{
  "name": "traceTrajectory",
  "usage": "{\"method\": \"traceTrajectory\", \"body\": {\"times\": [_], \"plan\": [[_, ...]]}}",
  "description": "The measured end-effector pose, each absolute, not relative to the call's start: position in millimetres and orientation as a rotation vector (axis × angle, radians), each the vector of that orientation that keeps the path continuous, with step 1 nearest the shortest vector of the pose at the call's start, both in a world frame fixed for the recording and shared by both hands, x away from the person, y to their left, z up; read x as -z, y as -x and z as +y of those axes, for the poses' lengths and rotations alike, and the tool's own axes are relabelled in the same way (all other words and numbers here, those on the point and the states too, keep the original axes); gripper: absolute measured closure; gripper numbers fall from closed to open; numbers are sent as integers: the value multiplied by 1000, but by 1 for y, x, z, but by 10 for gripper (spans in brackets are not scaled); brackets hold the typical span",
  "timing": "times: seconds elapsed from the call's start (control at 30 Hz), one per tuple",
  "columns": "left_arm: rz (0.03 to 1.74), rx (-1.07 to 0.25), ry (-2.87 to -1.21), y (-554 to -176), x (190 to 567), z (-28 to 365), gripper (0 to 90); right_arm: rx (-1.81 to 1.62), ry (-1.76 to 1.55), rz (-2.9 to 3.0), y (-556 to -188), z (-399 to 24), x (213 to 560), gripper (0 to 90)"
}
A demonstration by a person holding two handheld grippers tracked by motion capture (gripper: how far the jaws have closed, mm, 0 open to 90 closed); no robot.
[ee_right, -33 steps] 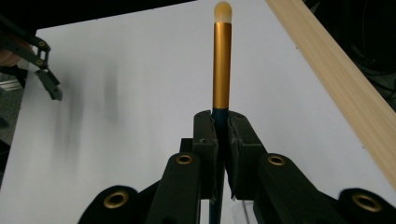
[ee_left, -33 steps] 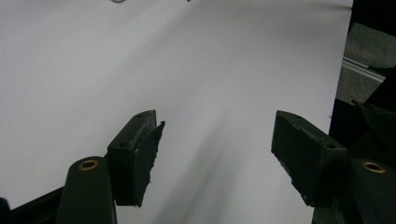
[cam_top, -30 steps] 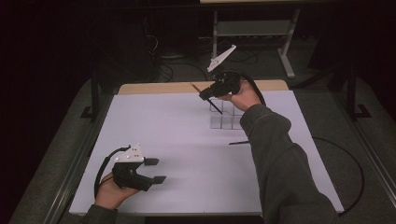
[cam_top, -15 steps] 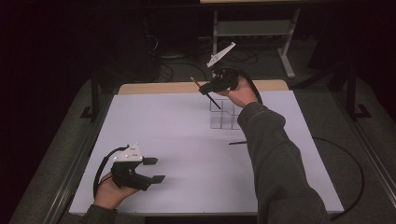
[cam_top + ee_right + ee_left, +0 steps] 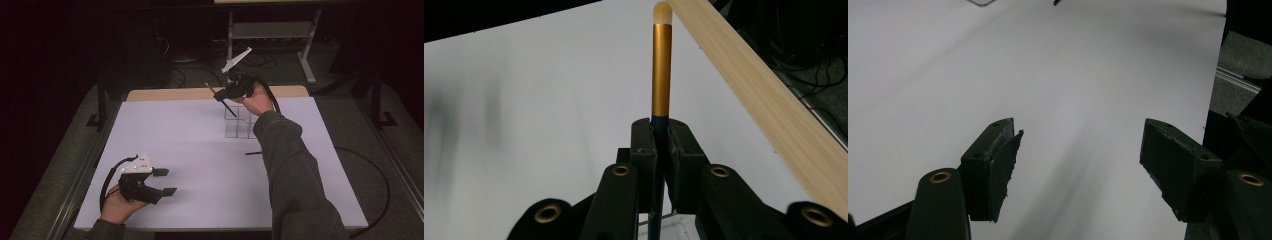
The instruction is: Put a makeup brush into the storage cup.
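Note:
My right gripper [image 5: 223,96] hangs over the far middle of the white table [image 5: 175,135], shut on a pencil [image 5: 226,105]. The pencil slants down toward a clear compartment holder [image 5: 240,124] just below it. In the right gripper view the jaws [image 5: 661,145] pinch the dark shaft, and the pencil's [image 5: 662,65] gold band and pale eraser tip stick out beyond them. A corner of the holder [image 5: 674,222] shows beneath. My left gripper [image 5: 167,181] rests at the near left, open, and nothing lies between its pads [image 5: 998,165].
A second dark pen [image 5: 253,153] lies on the table beside the person's right sleeve [image 5: 290,165]. A wooden strip [image 5: 175,93] runs along the table's far edge. A black cable [image 5: 372,185] loops off the right side.
My right gripper has shifted a little toward the table's far edge with the pencil still in it. The left gripper has stayed put.

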State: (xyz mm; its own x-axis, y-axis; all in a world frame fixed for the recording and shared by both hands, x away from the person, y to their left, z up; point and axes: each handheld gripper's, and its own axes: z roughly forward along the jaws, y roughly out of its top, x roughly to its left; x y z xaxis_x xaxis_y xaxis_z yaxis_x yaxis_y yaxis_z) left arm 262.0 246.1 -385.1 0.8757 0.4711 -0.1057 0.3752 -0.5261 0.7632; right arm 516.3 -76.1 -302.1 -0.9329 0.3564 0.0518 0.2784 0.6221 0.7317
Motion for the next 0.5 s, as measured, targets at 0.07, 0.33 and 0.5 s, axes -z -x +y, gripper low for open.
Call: {"method": "traceTrajectory", "body": {"times": [0.07, 0.33, 0.5], "plan": [[607, -142, -2182, -262, 385, 246, 302, -1212, -546, 2743, -516, -75, 304, 824], [607, -142, -2182, -262, 385, 246, 302, -1201, -554, 2748, -517, -74, 309, 823], [587, -152, -2186, -262, 383, 246, 302, -1187, -558, 2747, -516, -75, 311, 823]]}}
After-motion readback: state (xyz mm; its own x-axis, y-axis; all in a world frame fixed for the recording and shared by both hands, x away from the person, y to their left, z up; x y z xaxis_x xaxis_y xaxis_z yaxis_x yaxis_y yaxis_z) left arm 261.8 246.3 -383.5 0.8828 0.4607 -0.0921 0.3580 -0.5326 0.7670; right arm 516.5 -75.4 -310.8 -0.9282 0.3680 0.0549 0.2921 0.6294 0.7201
